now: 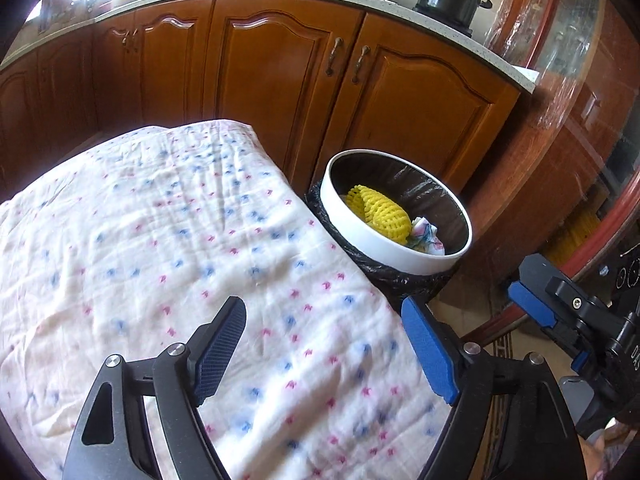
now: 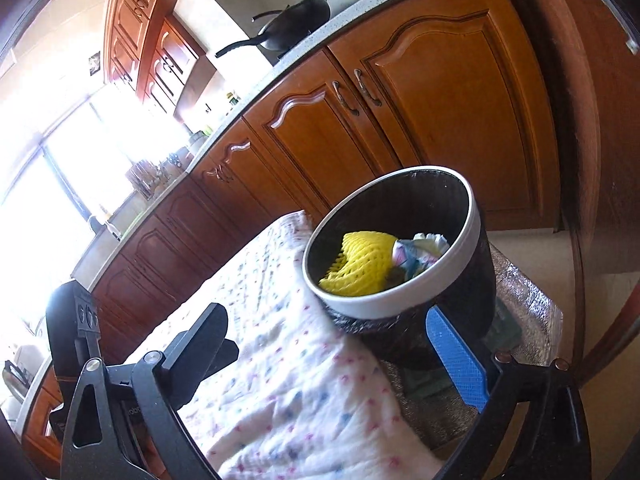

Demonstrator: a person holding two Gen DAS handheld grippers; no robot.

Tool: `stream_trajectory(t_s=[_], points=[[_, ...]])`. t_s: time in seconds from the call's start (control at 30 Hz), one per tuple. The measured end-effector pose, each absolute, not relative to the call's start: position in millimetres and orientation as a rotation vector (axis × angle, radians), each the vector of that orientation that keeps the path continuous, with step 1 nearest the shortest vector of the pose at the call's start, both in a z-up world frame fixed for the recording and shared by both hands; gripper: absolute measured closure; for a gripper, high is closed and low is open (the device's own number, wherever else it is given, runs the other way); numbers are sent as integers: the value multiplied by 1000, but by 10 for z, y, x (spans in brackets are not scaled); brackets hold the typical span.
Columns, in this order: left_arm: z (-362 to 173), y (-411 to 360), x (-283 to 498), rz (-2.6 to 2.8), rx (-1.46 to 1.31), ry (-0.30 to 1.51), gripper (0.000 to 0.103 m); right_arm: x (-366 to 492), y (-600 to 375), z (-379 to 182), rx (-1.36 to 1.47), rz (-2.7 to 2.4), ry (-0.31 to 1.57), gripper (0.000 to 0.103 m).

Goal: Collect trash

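Jaws wide on both, nothing held: left gripper (image 1: 324, 354), right gripper (image 2: 336, 354). Yellow foam net (image 1: 380, 211) & crumpled wrapper (image 1: 427, 238) lie in bin (image 1: 360, 216). Tablecloth (image 1: 160, 240) shows no trash; looks about done.

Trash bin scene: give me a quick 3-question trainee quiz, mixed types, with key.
1. True or false: the left gripper is shut on a piece of trash.
2. What lies in the trash bin? A) only a bottle B) yellow foam net and crumpled paper C) nothing
3. Fill in: the bin is lined with a ___ bag.

Key: 1 false, both it and the right gripper are open and hold nothing. 2 B. 3 black.
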State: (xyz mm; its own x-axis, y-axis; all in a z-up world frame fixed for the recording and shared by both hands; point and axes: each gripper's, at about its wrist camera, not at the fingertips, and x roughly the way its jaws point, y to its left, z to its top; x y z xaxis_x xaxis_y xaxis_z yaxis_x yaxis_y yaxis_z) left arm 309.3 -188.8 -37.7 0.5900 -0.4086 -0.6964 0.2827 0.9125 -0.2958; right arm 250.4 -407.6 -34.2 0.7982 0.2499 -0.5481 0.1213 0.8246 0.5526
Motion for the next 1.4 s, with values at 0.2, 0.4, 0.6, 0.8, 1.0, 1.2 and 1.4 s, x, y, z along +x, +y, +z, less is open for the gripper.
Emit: stream_trajectory(t_s=[0.2, 0.4, 0.6, 0.8, 1.0, 1.2, 1.4], points=[[-298, -1569, 2725, -368, -188, 784, 21, 2252, -3840, -242, 550, 38, 605, 1], [-12, -1387, 2287, -350, -156, 633, 12, 2092, -3596, 30, 440, 42, 551, 1], [138, -1215, 1827, -249, -104, 463, 1, 1791, -3363, 456, 273, -18, 347, 0], [-47, -1149, 1604, -183, -90, 457, 1, 1730, -3214, 249, 254, -10, 337, 0], [-230, -1139, 1534, -158, -65, 475, 1, 1674, -3071, -1, 228, -19, 381, 0], [-299, -1132, 1490, -156, -47, 475, 1, 1570, -3041, -82, 231, -22, 389, 0], [-332, -1067, 1420, -161, -35, 460, 1, 1467, -3016, -114, 224, -32, 388, 0]])
